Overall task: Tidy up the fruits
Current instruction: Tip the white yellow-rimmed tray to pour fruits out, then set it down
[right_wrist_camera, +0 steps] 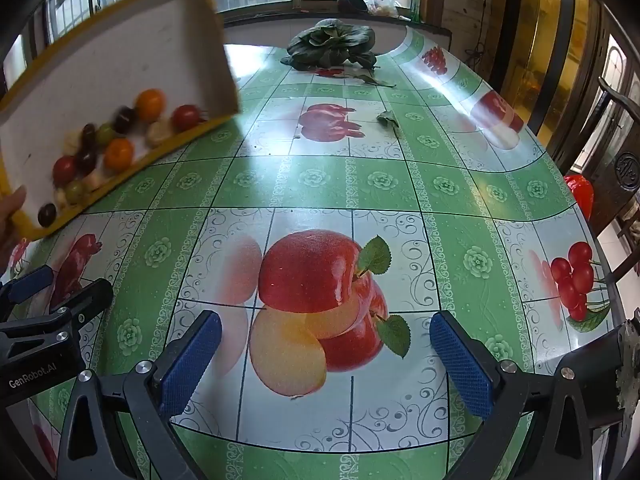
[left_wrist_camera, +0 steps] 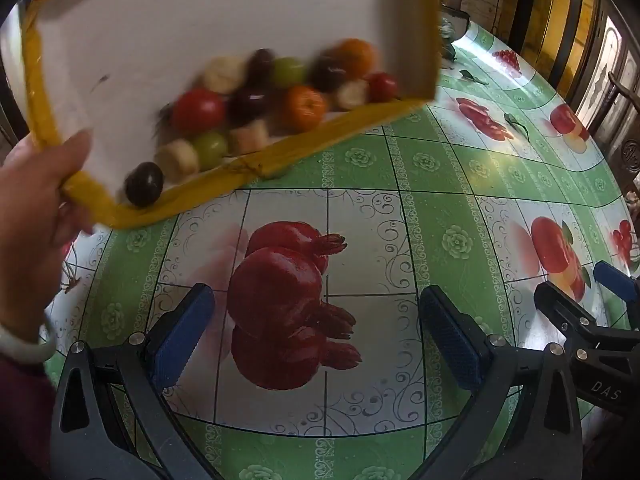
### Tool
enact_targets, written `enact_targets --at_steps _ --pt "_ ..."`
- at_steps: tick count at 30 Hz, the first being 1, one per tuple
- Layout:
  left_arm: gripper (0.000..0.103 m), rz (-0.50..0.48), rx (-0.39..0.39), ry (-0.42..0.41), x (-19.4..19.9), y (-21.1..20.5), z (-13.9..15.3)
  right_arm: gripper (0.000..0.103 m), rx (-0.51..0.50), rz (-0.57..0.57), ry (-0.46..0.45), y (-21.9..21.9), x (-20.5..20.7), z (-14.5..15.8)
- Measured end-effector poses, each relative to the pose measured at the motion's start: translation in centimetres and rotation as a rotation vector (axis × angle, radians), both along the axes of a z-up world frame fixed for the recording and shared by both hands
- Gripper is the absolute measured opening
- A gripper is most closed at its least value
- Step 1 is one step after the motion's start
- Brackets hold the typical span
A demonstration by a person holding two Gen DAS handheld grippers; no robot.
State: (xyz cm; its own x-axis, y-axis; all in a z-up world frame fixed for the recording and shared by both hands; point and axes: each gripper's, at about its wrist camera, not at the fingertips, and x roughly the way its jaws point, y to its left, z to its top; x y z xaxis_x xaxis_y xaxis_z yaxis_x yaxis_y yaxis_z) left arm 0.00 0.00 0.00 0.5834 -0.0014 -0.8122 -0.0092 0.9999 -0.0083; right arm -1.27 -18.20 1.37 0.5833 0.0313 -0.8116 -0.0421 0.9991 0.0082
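Both claws wide and empty: left gripper (left_wrist_camera: 316,332), right gripper (right_wrist_camera: 326,356). Fruits (left_wrist_camera: 256,108) sit piled in a tilted tray (left_wrist_camera: 180,32) held by a hand (left_wrist_camera: 36,208), up and left of both claws. Left gripper is nearer; the tray's long axis runs diagonally, low end nearest it.

Left gripper (left_wrist_camera: 316,340): black plastic arms, blue ribbed pads, silver screws at pivots. Right gripper (right_wrist_camera: 326,356): same build. "GenRobot.AI" in white on one black housing. Hand (left_wrist_camera: 36,216) wears pale bangle (left_wrist_camera: 28,346), dark maroon sleeve (left_wrist_camera: 20,408).

Fruits (left_wrist_camera: 256,116) lie in a tilted tray (left_wrist_camera: 224,12) (hand-held) above the table (left_wrist_camera: 440,208), left of both claws.
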Motion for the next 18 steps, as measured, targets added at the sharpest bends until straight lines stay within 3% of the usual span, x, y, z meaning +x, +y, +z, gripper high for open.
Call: enact_targets --at_steps 8,13,18 --pt "0.103 0.000 0.000 0.001 0.0 0.0 0.0 0.103 0.002 0.001 -0.002 0.0 0.0 0.1" --pt "0.103 0.008 -0.002 0.001 0.1 0.1 -0.2 0.103 0.004 0.216 -0.002 2.1 0.4 0.3" --pt "0.103 0.007 0.001 0.000 -0.2 0.1 0.2 0.103 0.006 0.205 0.000 1.7 1.0 0.1"
